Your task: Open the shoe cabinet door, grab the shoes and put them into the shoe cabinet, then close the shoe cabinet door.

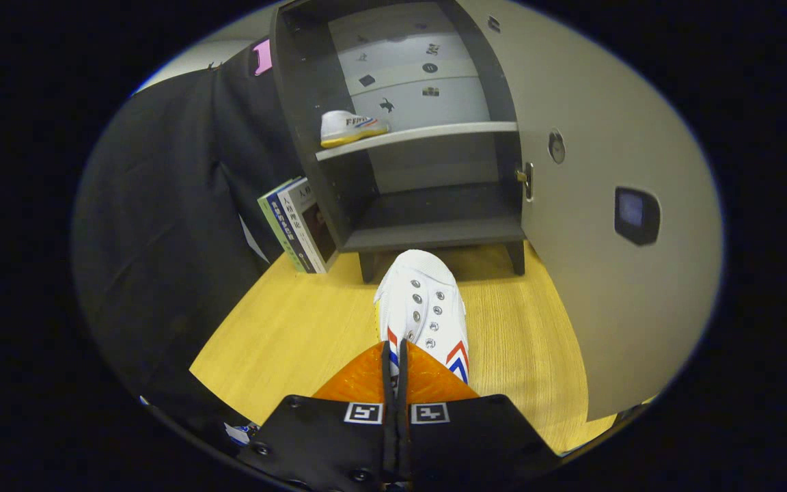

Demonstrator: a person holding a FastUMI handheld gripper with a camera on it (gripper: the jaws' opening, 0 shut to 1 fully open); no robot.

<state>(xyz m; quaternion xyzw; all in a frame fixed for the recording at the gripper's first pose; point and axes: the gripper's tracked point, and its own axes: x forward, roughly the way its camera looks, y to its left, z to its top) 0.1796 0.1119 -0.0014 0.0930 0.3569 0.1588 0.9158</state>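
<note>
A white canvas shoe point(427, 307) with red and blue chevrons points toward the cabinet, and my gripper point(394, 352) is shut on its side wall, both fingers pinched tight together on the rim. It hangs over the wooden floor just short of the dark shoe cabinet point(311, 137). The cabinet's door point(605, 205) stands swung open to the right. A second white shoe point(349, 128) lies on the cabinet's pale middle shelf point(434, 133), at its left end. The bottom compartment point(434, 215) is bare.
A few books point(298, 225) lean against the cabinet's left side. The booth's black cloth wall point(161, 225) hangs to the left. Light wooden flooring point(298, 335) runs from under my fingers to the cabinet's feet.
</note>
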